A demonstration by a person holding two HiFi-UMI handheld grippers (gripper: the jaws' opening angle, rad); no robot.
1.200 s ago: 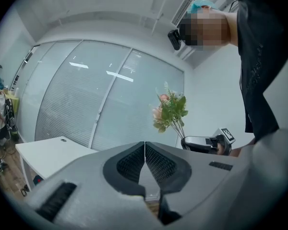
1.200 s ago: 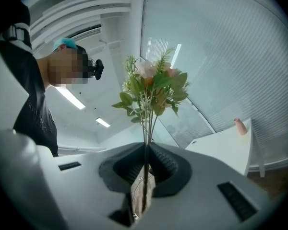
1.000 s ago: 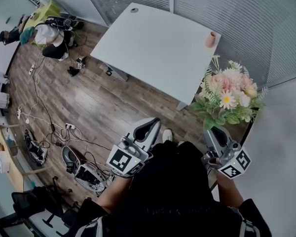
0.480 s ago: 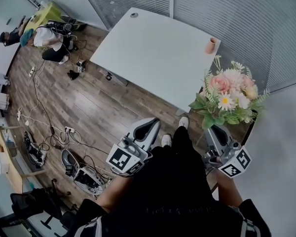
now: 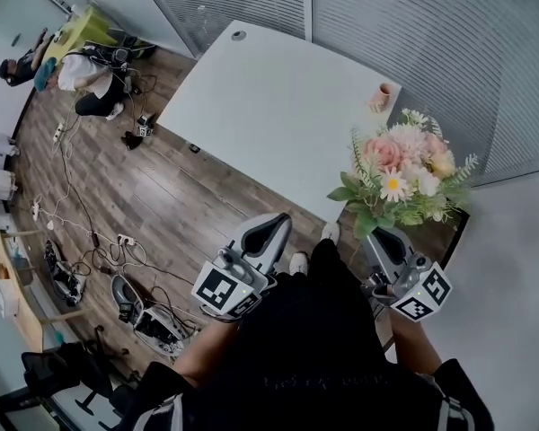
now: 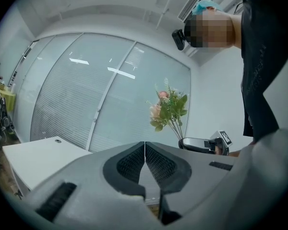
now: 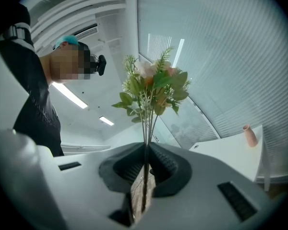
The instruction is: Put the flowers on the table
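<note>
Flowers (image 5: 402,176): pink, cream and white blooms with green leaves, upright in the air, not on the table; in the head view just off the near right corner, beside the right edge.
Right tongs (image 5: 384,239): clamped on the thin stems low down, with the bouquet rising straight above.
Left tongs (image 5: 271,227): jaws pressed together with nothing between them; held over the floor off the near edge, well apart from the flowers.
Table (image 5: 278,106): white, with the near edge toward the wearer.
Vase (image 5: 383,96): small, pink, upright at the far right corner; near the flower heads in the head view, but apart from them.
Grommet (image 5: 239,35): round, at the far left corner.
Glass wall (image 5: 431,34): hung with blinds, running behind the far and right edges, close behind the flowers.
Shoes (image 5: 297,263): white, on the floor between the two tongs, near the near edge.
Floor (image 5: 189,196): wood planks.
Cables (image 5: 81,214): strewn with other gear over the floor to the left, well apart from the table.
Person (image 5: 81,68): low down at the far left of the room, well apart from the table.
</note>
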